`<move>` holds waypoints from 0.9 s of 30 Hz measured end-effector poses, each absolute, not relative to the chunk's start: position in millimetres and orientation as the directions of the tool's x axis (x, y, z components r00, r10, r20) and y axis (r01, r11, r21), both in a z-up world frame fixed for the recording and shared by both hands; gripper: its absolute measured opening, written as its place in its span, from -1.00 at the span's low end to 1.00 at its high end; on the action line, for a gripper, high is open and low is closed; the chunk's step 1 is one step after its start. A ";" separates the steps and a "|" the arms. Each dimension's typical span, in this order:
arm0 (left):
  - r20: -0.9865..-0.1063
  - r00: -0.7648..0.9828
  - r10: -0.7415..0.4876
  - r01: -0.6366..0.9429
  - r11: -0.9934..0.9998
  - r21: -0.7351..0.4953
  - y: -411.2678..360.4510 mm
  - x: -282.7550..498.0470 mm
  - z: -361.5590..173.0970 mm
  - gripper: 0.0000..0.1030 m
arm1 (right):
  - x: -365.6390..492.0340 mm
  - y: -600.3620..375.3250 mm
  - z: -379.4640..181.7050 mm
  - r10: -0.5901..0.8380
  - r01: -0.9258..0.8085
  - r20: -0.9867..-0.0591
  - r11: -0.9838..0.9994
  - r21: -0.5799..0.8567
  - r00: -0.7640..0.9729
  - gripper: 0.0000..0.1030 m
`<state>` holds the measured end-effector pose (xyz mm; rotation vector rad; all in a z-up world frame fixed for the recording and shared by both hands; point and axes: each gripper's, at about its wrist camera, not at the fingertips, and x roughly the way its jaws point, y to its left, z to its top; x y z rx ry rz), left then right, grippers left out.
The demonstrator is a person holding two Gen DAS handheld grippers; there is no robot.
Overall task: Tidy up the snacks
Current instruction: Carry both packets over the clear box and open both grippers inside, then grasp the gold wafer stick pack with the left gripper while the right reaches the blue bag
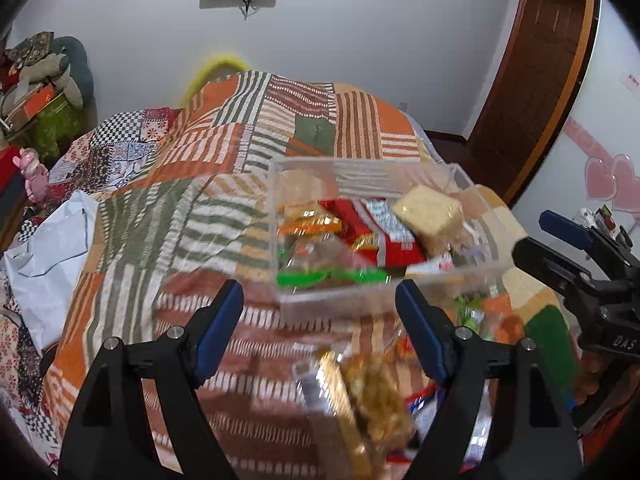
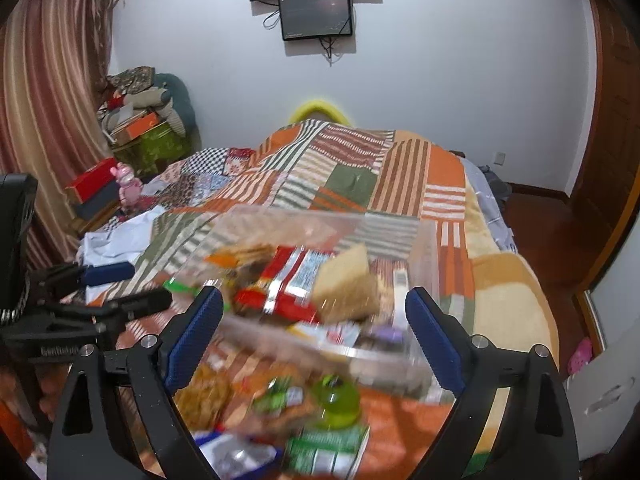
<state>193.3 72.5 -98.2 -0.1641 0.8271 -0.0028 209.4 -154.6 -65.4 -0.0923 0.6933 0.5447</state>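
A clear plastic box (image 1: 484, 270) sits on the patchwork bed and holds several snacks: a tan square cake (image 1: 428, 216), red and silver packets (image 1: 380, 232) and a green-wrapped one (image 1: 332, 278). It also shows in the right wrist view (image 2: 424, 248), blurred. Loose snacks lie in front of it: a gold-wrapped nut bar (image 1: 372, 396), green packets (image 2: 328, 452) and a green jelly cup (image 2: 336, 400). My left gripper (image 1: 320, 328) is open and empty, just before the box. My right gripper (image 2: 314, 332) is open and empty above the loose snacks.
The patchwork blanket (image 1: 240, 160) covers the bed. A white cloth (image 1: 52, 252) lies at its left edge. Boxes and cushions (image 2: 144, 128) are piled by the curtain. A wooden door (image 1: 536, 80) stands at the right. Screens (image 2: 316, 16) hang on the far wall.
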 end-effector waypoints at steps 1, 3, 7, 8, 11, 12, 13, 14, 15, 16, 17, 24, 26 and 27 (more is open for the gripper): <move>-0.736 0.674 -0.064 -0.061 0.988 -0.142 73.5 186.8 -99.6 0.54 | 204.8 -155.5 -67.2 0.444 -0.506 -0.631 0.858 0.094 0.636 0.78; -0.744 0.665 -0.060 -0.059 0.989 -0.133 74.5 176.8 -103.8 0.54 | 192.9 -155.6 -73.1 0.446 -0.514 -0.640 0.853 0.093 0.626 0.79; -0.771 0.635 -0.043 -0.054 0.993 -0.100 75.0 158.2 -118.0 0.54 | 175.2 -150.8 -88.0 0.446 -0.527 -0.668 0.845 0.094 0.595 0.81; -0.776 0.629 -0.041 -0.051 0.994 -0.095 74.4 154.1 -121.6 0.54 | 171.3 -148.0 -93.8 0.450 -0.533 -0.679 0.840 0.101 0.580 0.81; -0.791 0.611 -0.041 -0.049 0.995 -0.089 73.2 141.9 -132.5 0.54 | 163.2 -140.3 -108.7 0.460 -0.547 -0.707 0.828 0.123 0.537 0.82; -0.795 0.606 -0.041 -0.047 0.995 -0.088 72.5 139.9 -135.5 0.54 | 161.3 -136.9 -113.6 0.458 -0.551 -0.718 0.825 0.124 0.524 0.82; -0.800 0.598 -0.041 -0.046 0.995 -0.086 71.8 136.0 -139.9 0.54 | 157.7 -135.3 -117.9 0.455 -0.552 -0.725 0.825 0.124 0.517 0.82; -0.803 0.594 -0.041 -0.046 0.995 -0.084 70.8 133.8 -141.9 0.54 | 156.5 -131.6 -124.5 0.451 -0.553 -0.736 0.823 0.126 0.504 0.81; -0.807 0.590 -0.041 -0.045 0.995 -0.084 69.9 131.4 -145.5 0.54 | 155.8 -128.5 -131.1 0.451 -0.556 -0.747 0.821 0.133 0.487 0.81; -0.809 0.586 -0.045 -0.044 0.995 -0.087 69.5 129.9 -148.2 0.54 | 153.1 -127.4 -135.3 0.452 -0.557 -0.755 0.819 0.139 0.476 0.81; -0.813 0.580 -0.054 -0.041 0.995 -0.095 68.9 128.1 -152.2 0.54 | 152.9 -125.4 -140.7 0.450 -0.556 -0.765 0.818 0.146 0.461 0.81; -0.829 0.554 -0.082 -0.026 0.993 -0.116 58.8 130.4 -172.4 0.54 | 148.7 -128.7 -155.4 0.488 -0.540 -0.782 0.808 0.236 0.388 0.79; -0.834 0.545 -0.087 -0.033 0.992 -0.125 57.5 134.5 -178.0 0.54 | 149.9 -132.1 -155.6 0.502 -0.539 -0.777 0.803 0.255 0.380 0.68; -0.838 0.538 -0.091 -0.037 0.991 -0.131 57.3 137.1 -181.5 0.54 | 146.5 -133.1 -155.2 0.507 -0.538 -0.775 0.801 0.262 0.378 0.62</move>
